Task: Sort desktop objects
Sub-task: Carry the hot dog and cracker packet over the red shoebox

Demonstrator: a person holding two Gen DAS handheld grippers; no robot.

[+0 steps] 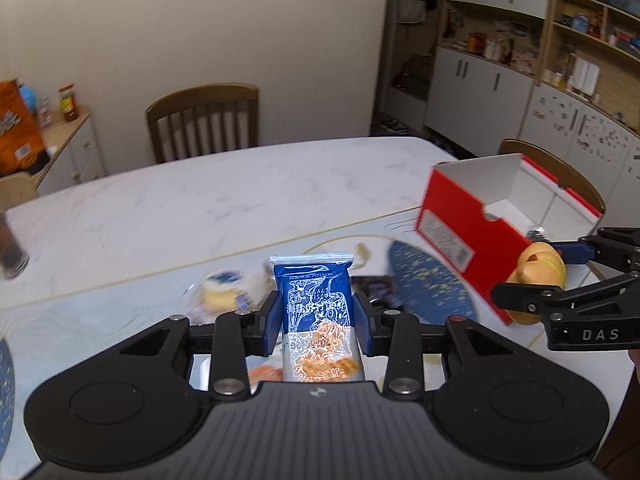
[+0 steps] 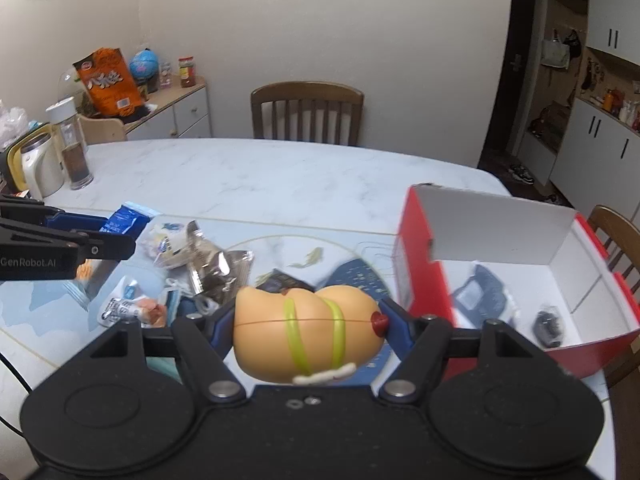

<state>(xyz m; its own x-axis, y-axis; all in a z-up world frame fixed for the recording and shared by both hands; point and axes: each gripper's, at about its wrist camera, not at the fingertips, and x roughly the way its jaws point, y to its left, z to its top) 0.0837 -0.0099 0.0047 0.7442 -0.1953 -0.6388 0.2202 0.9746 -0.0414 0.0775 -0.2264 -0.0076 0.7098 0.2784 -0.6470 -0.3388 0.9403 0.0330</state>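
Note:
My left gripper [image 1: 316,316] is shut on a blue biscuit packet [image 1: 314,292] and holds it upright above the table. It shows at the left of the right wrist view [image 2: 120,232]. My right gripper [image 2: 308,320] is shut on a tan toy hot dog [image 2: 304,330] with green and white stripes, just left of the red box [image 2: 420,264]. That gripper and toy [image 1: 540,268] show at the right of the left wrist view, beside the red box [image 1: 460,236]. Several snack packets [image 2: 208,268] lie on the table below.
The open red box holds a dark item [image 2: 550,326] and a blue-grey packet [image 2: 480,292]. A round blue mat [image 1: 428,280] lies by the box. A kettle [image 2: 40,168] and bottle [image 2: 74,144] stand far left. Chairs [image 2: 308,114] surround the marble table [image 2: 280,176].

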